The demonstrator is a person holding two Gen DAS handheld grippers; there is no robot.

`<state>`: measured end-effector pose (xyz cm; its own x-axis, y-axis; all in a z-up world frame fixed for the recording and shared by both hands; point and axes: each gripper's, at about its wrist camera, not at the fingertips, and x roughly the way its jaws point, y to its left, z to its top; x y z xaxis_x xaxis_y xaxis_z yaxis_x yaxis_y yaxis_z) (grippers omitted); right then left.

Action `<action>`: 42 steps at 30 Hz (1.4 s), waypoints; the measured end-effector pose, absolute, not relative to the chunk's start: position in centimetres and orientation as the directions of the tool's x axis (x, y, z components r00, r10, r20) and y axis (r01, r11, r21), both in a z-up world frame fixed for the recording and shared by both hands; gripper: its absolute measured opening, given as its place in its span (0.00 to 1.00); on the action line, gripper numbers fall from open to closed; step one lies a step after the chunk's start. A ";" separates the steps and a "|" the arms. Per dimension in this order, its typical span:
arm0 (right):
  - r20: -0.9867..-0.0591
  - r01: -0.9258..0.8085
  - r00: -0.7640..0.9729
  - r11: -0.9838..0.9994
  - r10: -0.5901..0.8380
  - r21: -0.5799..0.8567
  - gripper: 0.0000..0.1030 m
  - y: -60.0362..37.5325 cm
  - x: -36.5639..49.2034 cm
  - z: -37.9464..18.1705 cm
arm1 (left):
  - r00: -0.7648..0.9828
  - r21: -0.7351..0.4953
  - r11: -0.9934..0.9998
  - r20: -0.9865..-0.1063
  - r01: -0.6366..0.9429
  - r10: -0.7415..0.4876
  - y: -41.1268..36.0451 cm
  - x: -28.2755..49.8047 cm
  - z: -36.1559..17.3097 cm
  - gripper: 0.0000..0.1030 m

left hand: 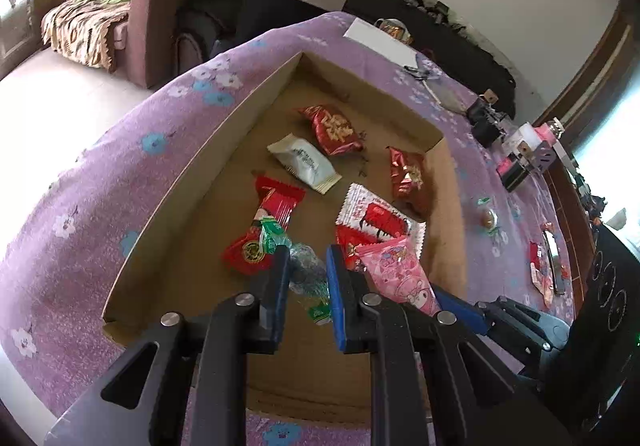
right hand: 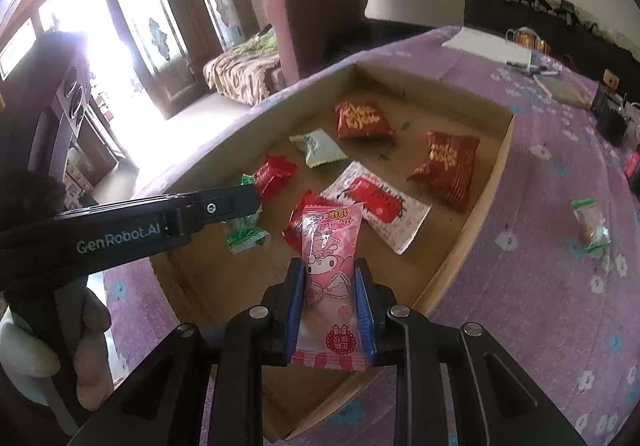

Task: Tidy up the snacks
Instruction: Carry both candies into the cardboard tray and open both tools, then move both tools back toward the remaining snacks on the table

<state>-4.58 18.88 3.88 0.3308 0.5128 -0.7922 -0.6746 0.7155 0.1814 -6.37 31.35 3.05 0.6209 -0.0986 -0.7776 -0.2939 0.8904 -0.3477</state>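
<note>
A shallow cardboard tray on a purple flowered tablecloth holds several snack packets: red ones, a white-green one and a white-red one. My left gripper hangs over the tray's near part with a clear, green-ended wrapped candy lying between its parted blue fingers. It also shows from the side in the right wrist view. My right gripper is shut on a pink cartoon snack packet above the tray's near edge; the packet also shows in the left wrist view.
A small wrapped candy lies on the cloth right of the tray. More packets lie farther right. Papers, a mug and small boxes stand at the table's far side. A person stands behind the table.
</note>
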 end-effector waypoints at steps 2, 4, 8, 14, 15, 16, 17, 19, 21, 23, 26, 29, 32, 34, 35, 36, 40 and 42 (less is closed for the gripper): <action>-0.798 -0.679 0.321 0.712 0.510 0.182 0.23 19.0 -4.7 3.5 | 0.631 -0.348 0.888 -0.771 -0.301 -0.087 31.5 -6.8 3.4 0.17; -0.802 -0.686 0.310 0.704 0.510 0.182 0.23 19.2 -4.9 3.3 | 0.644 -0.348 0.885 -0.761 -0.309 -0.074 31.7 -7.2 4.0 0.19; -0.805 -0.707 0.297 0.685 0.513 0.176 0.27 19.7 -5.5 3.1 | 0.683 -0.380 0.859 -0.729 -0.343 -0.050 32.6 -8.8 5.3 0.52; -0.789 -0.721 0.309 0.671 0.531 0.169 0.32 19.7 -6.4 3.8 | 0.717 -0.424 0.829 -0.696 -0.363 -0.042 33.4 -10.3 6.5 0.52; -0.783 -0.723 0.316 0.671 0.536 0.168 0.34 19.6 -6.5 4.0 | 0.723 -0.431 0.826 -0.690 -0.364 -0.042 33.5 -10.5 6.7 0.52; -0.776 -0.724 0.324 0.670 0.541 0.165 0.38 19.6 -6.6 4.3 | 0.728 -0.437 0.823 -0.684 -0.364 -0.041 33.5 -10.6 6.8 0.52; -0.767 -0.724 0.334 0.671 0.547 0.163 0.39 19.4 -6.8 4.7 | 0.732 -0.441 0.820 -0.680 -0.365 -0.040 33.5 -10.8 7.0 0.52; -0.751 -0.718 0.355 0.677 0.556 0.161 0.39 18.8 -7.2 5.4 | 0.738 -0.447 0.818 -0.673 -0.363 -0.041 33.3 -11.0 7.2 0.52; -0.737 -0.709 0.371 0.685 0.565 0.168 0.40 18.2 -7.4 6.1 | 0.746 -0.454 0.817 -0.665 -0.355 -0.046 33.1 -11.2 7.5 0.52; -0.725 -0.695 0.388 0.697 0.569 0.175 0.42 17.4 -7.6 6.6 | 0.753 -0.457 0.819 -0.656 -0.346 -0.049 32.7 -11.4 7.8 0.52; -0.704 -0.667 0.423 0.722 0.570 0.184 0.43 15.4 -8.0 7.3 | 0.761 -0.460 0.827 -0.645 -0.323 -0.062 31.6 -11.5 8.1 0.52; -0.690 -0.630 0.465 0.755 0.555 0.183 0.43 13.0 -8.1 7.9 | 0.764 -0.469 0.837 -0.637 -0.282 -0.100 29.9 -11.1 8.4 0.52; -0.687 -0.575 0.510 0.799 0.519 0.176 0.43 9.9 -8.2 8.0 | 0.761 -0.465 0.860 -0.631 -0.213 -0.153 27.3 -10.3 8.8 0.53; -0.690 -0.532 0.536 0.829 0.486 0.171 0.43 7.8 -8.1 7.9 | 0.749 -0.453 0.875 -0.636 -0.170 -0.184 25.5 -9.6 8.9 0.54; -0.692 -0.498 0.554 0.850 0.463 0.170 0.43 6.2 -8.0 7.7 | 0.740 -0.448 0.881 -0.642 -0.152 -0.199 24.7 -9.3 8.9 0.54; -0.693 -0.471 0.566 0.865 0.448 0.174 0.43 5.0 -7.9 7.6 | 0.733 -0.448 0.884 -0.646 -0.136 -0.215 23.9 -9.1 8.8 0.54; -0.694 -0.319 0.625 0.928 0.358 0.192 0.44 -1.8 -7.3 7.3 | 0.704 -0.442 0.893 -0.661 -0.085 -0.261 21.3 -8.5 8.5 0.54; -0.695 -0.243 0.650 0.951 0.308 0.194 0.44 -5.2 -6.9 7.3 | 0.695 -0.437 0.897 -0.666 -0.068 -0.272 20.3 -8.5 8.4 0.54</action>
<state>-6.90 -5.21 7.27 0.6499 0.3077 -0.6949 -0.2431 0.9505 0.1936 -8.54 20.30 8.38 0.6947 -0.2719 -0.6659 -0.0676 0.8970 -0.4369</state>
